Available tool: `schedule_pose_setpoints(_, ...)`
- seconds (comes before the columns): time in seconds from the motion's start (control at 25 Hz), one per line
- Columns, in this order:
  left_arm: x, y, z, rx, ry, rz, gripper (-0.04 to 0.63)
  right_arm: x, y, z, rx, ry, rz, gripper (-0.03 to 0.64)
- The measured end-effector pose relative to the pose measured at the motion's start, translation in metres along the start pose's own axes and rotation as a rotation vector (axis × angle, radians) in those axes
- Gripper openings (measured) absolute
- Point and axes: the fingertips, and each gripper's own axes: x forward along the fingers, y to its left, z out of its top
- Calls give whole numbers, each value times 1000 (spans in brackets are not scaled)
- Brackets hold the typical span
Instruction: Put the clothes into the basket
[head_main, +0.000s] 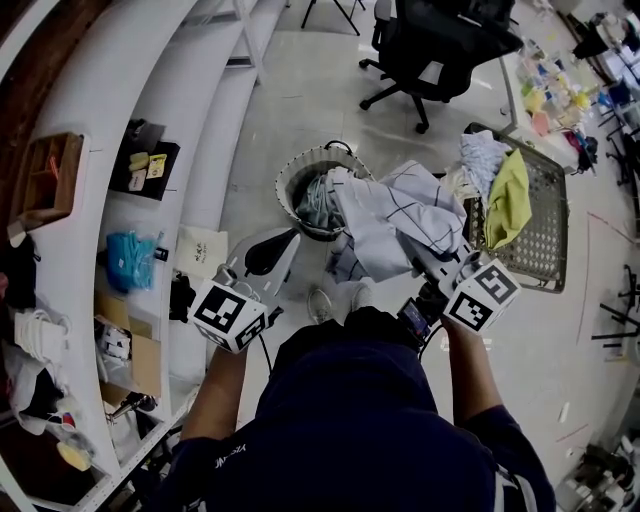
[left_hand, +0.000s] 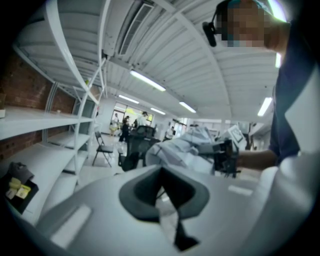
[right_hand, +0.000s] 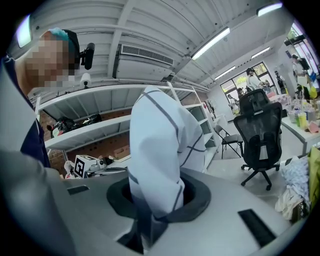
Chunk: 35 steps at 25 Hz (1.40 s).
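At the left of the head view, the left gripper (head_main: 287, 240) points up the frame toward the round basket (head_main: 291, 170). Its jaws are clenched together on nothing, and its own view shows only closed pads with no cloth between them. It sits just below and left of the basket rim and is not touching the white checked shirt (head_main: 385, 215).

The basket, at centre frame, already holds a pile of pale clothes (head_main: 318, 200), so part of the job looks done. The shirt hangs bunched just to the right of the basket. Its left edge overlaps the rim, but most of it is outside and in the air.

The right gripper (head_main: 445, 270) grasps the shirt from the lower right. In its own view the fabric rises straight out from between the pinched jaws.

Further right, a flat wire tray (head_main: 548, 235) carries a yellow-green cloth (head_main: 508, 200) and a crumpled white garment (head_main: 483, 155). These look like pieces left to move. By my reading the task is midway: this shirt has to go over the rim and be let go, then the tray's clothes follow.
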Motion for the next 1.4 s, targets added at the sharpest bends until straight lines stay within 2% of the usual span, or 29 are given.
schedule_pose_setpoints(0.32,25,20,-1,-8,28,-4,5,27,-21,4,11,19,13,83)
schedule_pose_setpoints(0.52,47,39,3,-13,43,23,5,51,-44,12,17,32,43,83)
schedule_pose_setpoints(1.0,136,85,3,-37,115,89,5,100,-140,23,69,87,103,83)
schedule_pose_setpoints(1.4,194,93,-23,-64,205,124,5,128,-203,17,66,133,142,83)
